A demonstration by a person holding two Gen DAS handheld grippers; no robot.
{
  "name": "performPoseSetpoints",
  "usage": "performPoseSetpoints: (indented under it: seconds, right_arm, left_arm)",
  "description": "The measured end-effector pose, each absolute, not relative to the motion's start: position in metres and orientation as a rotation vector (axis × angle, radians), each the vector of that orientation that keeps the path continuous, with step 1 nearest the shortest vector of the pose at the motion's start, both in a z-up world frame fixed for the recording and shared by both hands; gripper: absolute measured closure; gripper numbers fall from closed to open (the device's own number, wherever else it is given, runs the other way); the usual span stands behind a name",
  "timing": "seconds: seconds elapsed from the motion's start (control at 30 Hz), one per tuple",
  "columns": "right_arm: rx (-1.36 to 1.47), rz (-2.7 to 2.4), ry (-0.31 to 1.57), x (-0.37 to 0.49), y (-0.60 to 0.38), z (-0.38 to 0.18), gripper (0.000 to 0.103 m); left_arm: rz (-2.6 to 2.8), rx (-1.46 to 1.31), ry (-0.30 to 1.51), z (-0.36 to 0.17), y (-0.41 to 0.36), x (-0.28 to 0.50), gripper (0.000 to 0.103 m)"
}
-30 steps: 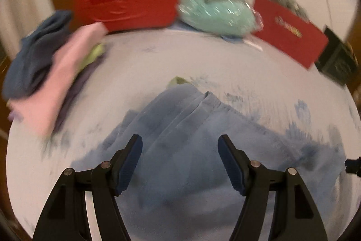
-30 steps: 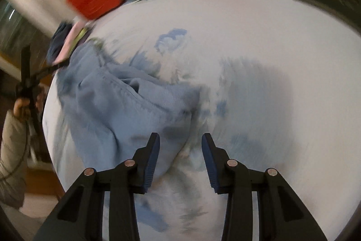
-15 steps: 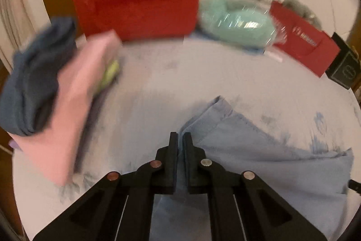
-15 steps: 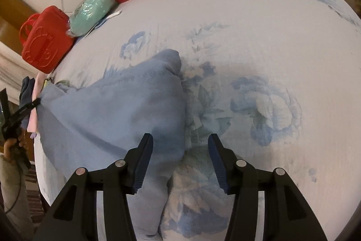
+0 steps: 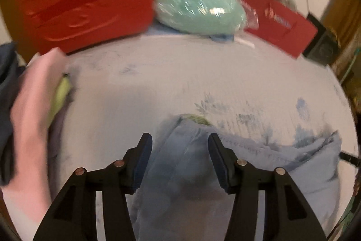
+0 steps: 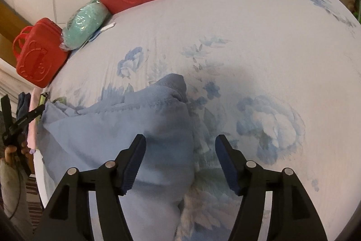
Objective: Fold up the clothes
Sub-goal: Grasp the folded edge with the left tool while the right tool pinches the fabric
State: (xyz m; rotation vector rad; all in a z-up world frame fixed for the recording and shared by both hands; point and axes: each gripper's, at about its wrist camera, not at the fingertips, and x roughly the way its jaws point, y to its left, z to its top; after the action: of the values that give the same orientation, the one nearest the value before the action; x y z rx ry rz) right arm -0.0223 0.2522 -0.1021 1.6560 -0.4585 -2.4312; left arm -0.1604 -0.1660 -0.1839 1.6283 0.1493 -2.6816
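The blue garment [image 6: 108,134] lies rumpled on the flowered bedsheet [image 6: 259,55], spread between the two tools, with a bunched corner humped up on the side away from the red case [image 6: 38,58]. The left gripper [image 5: 179,158] hovers over the garment's end nearest the case, its fingers apart and gripping nothing. The right gripper [image 6: 179,162] hangs over the opposite end, likewise parted, with cloth below the gap. A pile of other clothes [image 5: 33,105] sits beside the case.

This reads as a regrip between folds: both tools are free above the cloth. The next move calls for each to close on an edge or corner, so the bunched corner can be drawn flat.

Half a second ago the left fingers were pressed together at the cloth's edge; now they stand open. The right gripper's gap looks slightly wider.
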Motion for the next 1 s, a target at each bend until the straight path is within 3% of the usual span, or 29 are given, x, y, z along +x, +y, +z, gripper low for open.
performPoseSetpoints:
  seconds: [0.03, 0.07, 0.1, 0.17, 0.2, 0.23, 0.27, 0.37, 0.43, 0.5, 0.53, 0.57, 0.6, 0.63, 0.67, 0.7, 0.77, 0.87, 0.9, 0.93, 0.97, 1.0]
  right_arm:
    - [1.66, -2.434, -0.455, -0.024, 0.251, -0.103, 0.039]
    - [1.65, -2.443, -0.45, -0.024, 0.249, -0.101, 0.038]
    - [1.64, -2.452, -0.444, -0.025, 0.248, -0.1, 0.037]
    - [1.618, -2.47, -0.432, -0.026, 0.245, -0.096, 0.04]
    - [1.608, -2.479, -0.427, -0.026, 0.244, -0.095, 0.074]
    - [1.597, -2.488, -0.421, -0.027, 0.243, -0.093, 0.098]
    - [1.587, -2.497, -0.415, -0.027, 0.241, -0.091, 0.101]
    - [1.554, -2.524, -0.397, -0.029, 0.237, -0.087, 0.101]
    - [1.585, -2.561, -0.367, -0.038, 0.236, -0.09, 0.099]
    - [1.691, -2.581, -0.33, -0.051, 0.238, -0.102, 0.088]
    - [1.702, -2.573, -0.353, -0.05, 0.24, -0.101, 0.087]
    - [1.707, -2.567, -0.376, -0.048, 0.243, -0.1, 0.087]
    - [1.666, -2.573, -0.398, -0.04, 0.245, -0.092, 0.087]
    - [1.641, -2.553, -0.406, -0.03, 0.247, -0.086, 0.085]
    - [1.616, -2.532, -0.414, -0.021, 0.248, -0.079, 0.078]
    - [1.595, -2.511, -0.418, -0.011, 0.248, -0.074, 0.062]
    - [1.598, -2.469, -0.371, 0.01, 0.242, -0.074, 0.049]
    - [1.591, -2.426, -0.304, 0.038, 0.231, -0.076, 0.049]
    - [1.581, -2.424, -0.285, 0.046, 0.226, -0.077, 0.049]
    - [1.56, -2.418, -0.267, 0.053, 0.221, -0.079, 0.05]
    - [1.542, -2.409, -0.245, 0.06, 0.215, -0.081, 0.063]
    - [1.538, -2.385, -0.224, 0.063, 0.212, -0.085, 0.09]
  left_arm:
    - [-2.671, 1.661, 0.119, -0.19, -0.162, -0.165, 0.051]
    - [-2.672, 1.654, 0.098, -0.191, -0.159, -0.164, 0.057]
    - [-2.677, 1.63, 0.078, -0.189, -0.156, -0.161, 0.087]
    - [-2.687, 1.583, 0.04, -0.186, -0.15, -0.155, 0.092]
    - [-2.692, 1.559, 0.022, -0.185, -0.147, -0.153, 0.095]
    - [-2.691, 1.514, 0.047, -0.18, -0.15, -0.148, 0.095]
    - [-2.688, 1.459, 0.091, -0.174, -0.154, -0.144, 0.095]
    - [-2.632, 1.406, 0.244, -0.176, -0.175, -0.148, 0.093]
    - [-2.55, 1.489, 0.251, -0.195, -0.182, -0.165, 0.084]
    - [-2.542, 1.512, 0.271, -0.193, -0.185, -0.165, 0.082]
    - [-2.544, 1.517, 0.282, -0.191, -0.187, -0.163, 0.081]
    - [-2.563, 1.49, 0.27, -0.182, -0.187, -0.154, 0.071]
    - [-2.588, 1.448, 0.248, -0.171, -0.186, -0.142, 0.053]
    - [-2.612, 1.406, 0.225, -0.16, -0.185, -0.13, 0.047]
    - [-2.623, 1.387, 0.212, -0.154, -0.183, -0.119, 0.046]
    - [-2.628, 1.378, 0.203, -0.15, -0.181, -0.107, 0.046]
    - [-2.62, 1.399, 0.198, -0.153, -0.175, -0.084, 0.046]
    - [-2.588, 1.441, 0.205, -0.17, -0.165, -0.057, 0.05]
    - [-2.577, 1.462, 0.219, -0.177, -0.163, -0.05, 0.063]
    - [-2.557, 1.486, 0.218, -0.184, -0.16, -0.045, 0.07]
    - [-2.533, 1.51, 0.21, -0.192, -0.158, -0.041, 0.077]
    - [-2.509, 1.533, 0.201, -0.2, -0.155, -0.037, 0.078]
